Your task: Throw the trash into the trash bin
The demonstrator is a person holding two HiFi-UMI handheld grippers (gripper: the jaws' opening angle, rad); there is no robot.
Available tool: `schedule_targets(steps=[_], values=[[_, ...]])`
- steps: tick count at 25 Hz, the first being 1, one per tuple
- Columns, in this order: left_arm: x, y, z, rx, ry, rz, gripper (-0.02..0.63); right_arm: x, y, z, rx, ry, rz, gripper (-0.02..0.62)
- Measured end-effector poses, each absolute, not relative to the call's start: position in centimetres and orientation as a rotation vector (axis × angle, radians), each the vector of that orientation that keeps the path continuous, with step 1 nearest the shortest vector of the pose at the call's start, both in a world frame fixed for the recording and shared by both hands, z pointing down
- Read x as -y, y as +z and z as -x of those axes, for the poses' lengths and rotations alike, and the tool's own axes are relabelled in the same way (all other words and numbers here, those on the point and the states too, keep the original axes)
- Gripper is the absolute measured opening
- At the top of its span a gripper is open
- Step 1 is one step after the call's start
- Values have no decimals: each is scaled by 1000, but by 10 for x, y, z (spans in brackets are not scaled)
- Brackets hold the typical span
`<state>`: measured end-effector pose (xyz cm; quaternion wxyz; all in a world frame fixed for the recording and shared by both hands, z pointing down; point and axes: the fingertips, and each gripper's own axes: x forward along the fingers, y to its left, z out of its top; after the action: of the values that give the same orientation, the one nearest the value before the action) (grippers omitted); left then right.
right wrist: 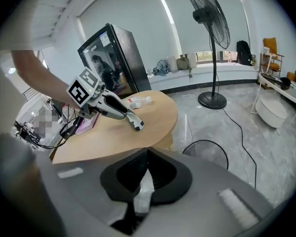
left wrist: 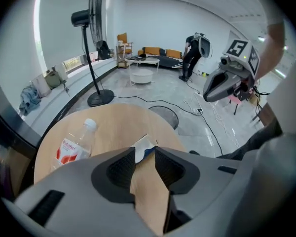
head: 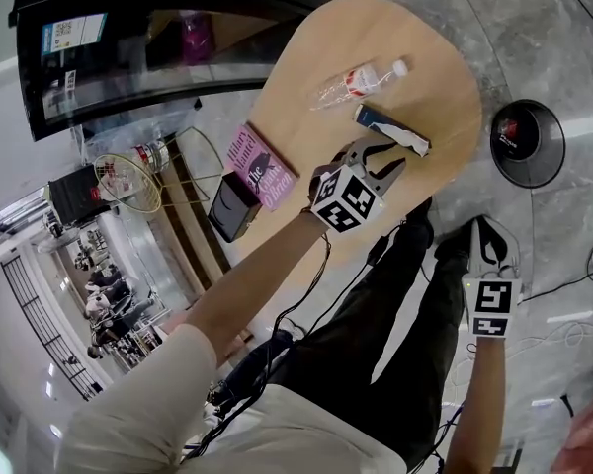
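Lying near table (head: 376, 28) edge, wrapper (head: 387, 121) sits between parted left gripper (left wrist: 145, 154) jaws; right gripper (right wrist: 147, 154), clamping white scrap (right wrist: 145, 194), overhangs open floor (right wrist: 266, 147).

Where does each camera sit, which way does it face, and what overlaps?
Head view: on the head, facing steeply down at the table; forearms, legs, left claw and right claw show.
Left gripper view: on the left claw, facing wrapper, bottle and fan; jaws apart.
Right gripper view: on the right claw, facing table and fridge; jaws shut on a white scrap.
Shared: all show the table; each gripper view catches the other claw.
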<state>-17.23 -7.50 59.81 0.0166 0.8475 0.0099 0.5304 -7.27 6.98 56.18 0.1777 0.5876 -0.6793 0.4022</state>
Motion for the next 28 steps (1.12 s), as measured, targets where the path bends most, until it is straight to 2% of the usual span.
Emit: schedule_targets(steps=[3, 10, 18, 20, 21, 23, 28], values=[[76, 609, 173, -128, 1726, -2644, 141, -67, 565, 74, 1916, 1144, -1667, 11], [75, 632, 171, -333, 1873, -2670, 139, -62, 574, 75, 1905, 1160, -1679, 11], [69, 655, 172, -509, 2021, -2677, 93, -61, 584, 74, 1888, 1185, -1699, 11], [70, 658, 172, -510, 2038, -2685, 67, -61, 586, 73, 1885, 1189, -1704, 11], [70, 659, 171, -509, 2045, -2691, 33, -62, 587, 73, 1884, 1191, -1706, 11], [70, 659, 170, -505, 2041, -2698, 17, -63, 588, 71, 1880, 1196, -1712, 11], [66, 653, 166, -508, 2008, -2709, 8, -66, 589, 69, 1871, 1205, -1726, 11]])
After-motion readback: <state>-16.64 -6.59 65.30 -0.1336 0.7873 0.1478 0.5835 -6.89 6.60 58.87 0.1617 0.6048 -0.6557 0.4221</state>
